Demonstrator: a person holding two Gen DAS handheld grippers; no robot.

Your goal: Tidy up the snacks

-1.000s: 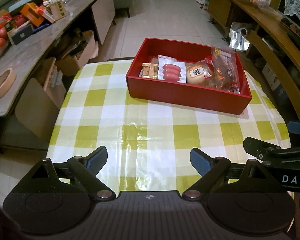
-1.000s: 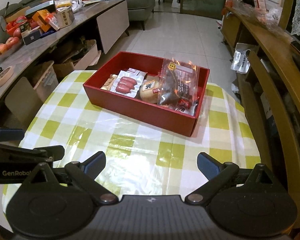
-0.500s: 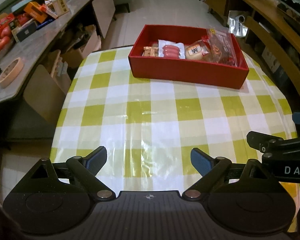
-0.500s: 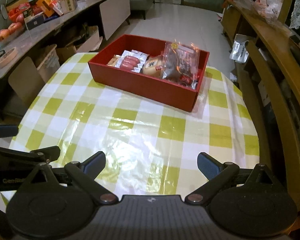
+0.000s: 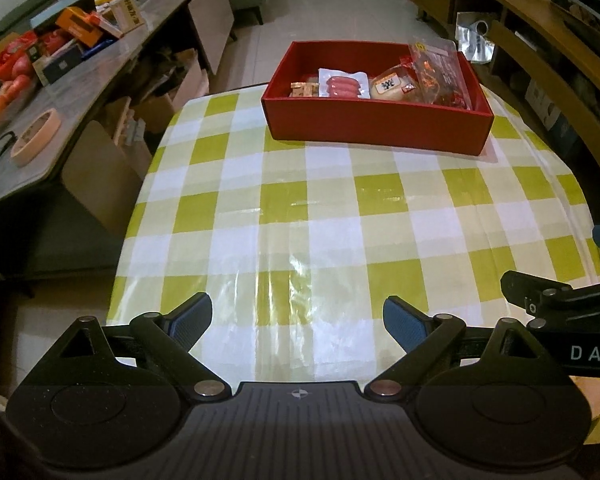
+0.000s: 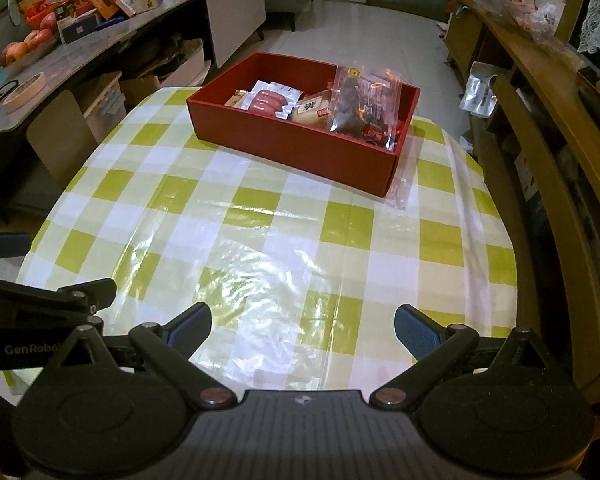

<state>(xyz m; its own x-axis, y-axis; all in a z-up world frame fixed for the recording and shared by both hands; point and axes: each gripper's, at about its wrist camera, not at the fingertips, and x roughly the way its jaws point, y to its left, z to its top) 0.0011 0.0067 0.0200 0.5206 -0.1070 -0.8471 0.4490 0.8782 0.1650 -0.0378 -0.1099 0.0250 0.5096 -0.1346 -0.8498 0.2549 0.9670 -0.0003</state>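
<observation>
Left gripper point(image 5: 298, 316) and right gripper point(image 6: 303, 326): both tongs are spread wide and grasp nothing, each hanging over the near edge of the table, well apart from the snacks. This posture suggests a hands-off pause rather than a reach, since nothing lies between the blue pads point(image 5: 192, 312).

Reading left to right inside the red box point(image 5: 376, 128), which sits at the far end of the checked tablecloth point(image 5: 312, 216):
- a small brown snack pack point(image 5: 303, 89) lies at the left end;
- a sausage pack point(image 5: 343, 84) lies flat beside it, face up, so its contents are readable;
- a round bun point(image 5: 390, 87) with a printed label lies next — tucked partly under its neighbour;
- a clear bag of dark snacks point(image 6: 362, 102) leans upright at the right end, probably because it is too tall to lie flat in the space left.

No snack is seen loose on the cloth — the sorting appears finished or nearly so. A side counter point(image 6: 80, 52) at left holds cartons and fruit, apparently no part of the task.
</observation>
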